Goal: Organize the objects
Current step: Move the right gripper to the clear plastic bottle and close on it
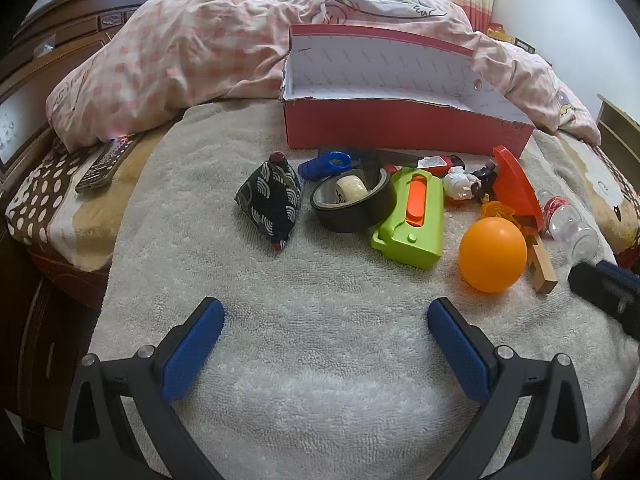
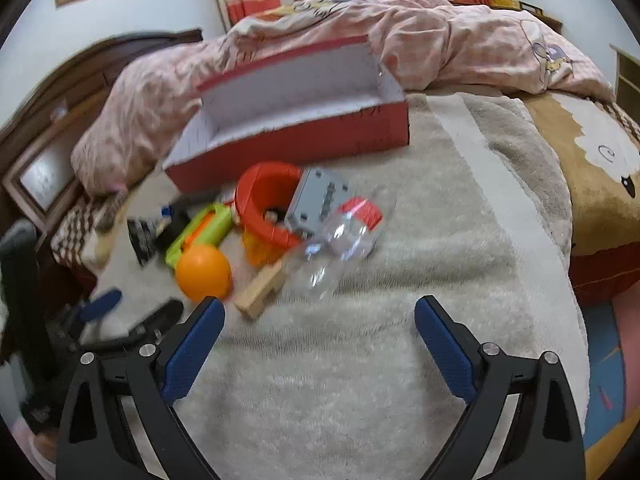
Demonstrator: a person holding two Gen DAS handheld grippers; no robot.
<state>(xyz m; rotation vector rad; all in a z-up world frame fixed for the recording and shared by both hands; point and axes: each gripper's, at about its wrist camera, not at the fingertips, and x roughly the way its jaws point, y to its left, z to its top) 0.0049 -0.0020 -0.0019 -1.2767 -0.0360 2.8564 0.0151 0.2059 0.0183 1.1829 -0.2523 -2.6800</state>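
Note:
An open red box (image 1: 400, 128) with a white inside stands at the back of the grey towel (image 1: 280, 320); it also shows in the right wrist view (image 2: 304, 140). In front of it lie a dark patterned pouch (image 1: 270, 200), a black tape roll (image 1: 352, 204), a green and orange tool (image 1: 416, 216), an orange ball (image 1: 492, 254), a wooden block (image 1: 542, 266) and a clear bottle (image 1: 568, 224). My left gripper (image 1: 326, 318) is open and empty, short of the pile. My right gripper (image 2: 320, 316) is open and empty, near the ball (image 2: 204, 274), block (image 2: 260, 290) and bottle (image 2: 336, 248).
A pink checked duvet (image 1: 200, 60) is heaped behind the box. A remote control (image 1: 106, 164) lies at the left by the bed edge. Blue scissors (image 1: 326, 164), a lighter (image 1: 436, 164), a small figure (image 1: 464, 184) and an orange paddle (image 1: 516, 184) lie in the pile.

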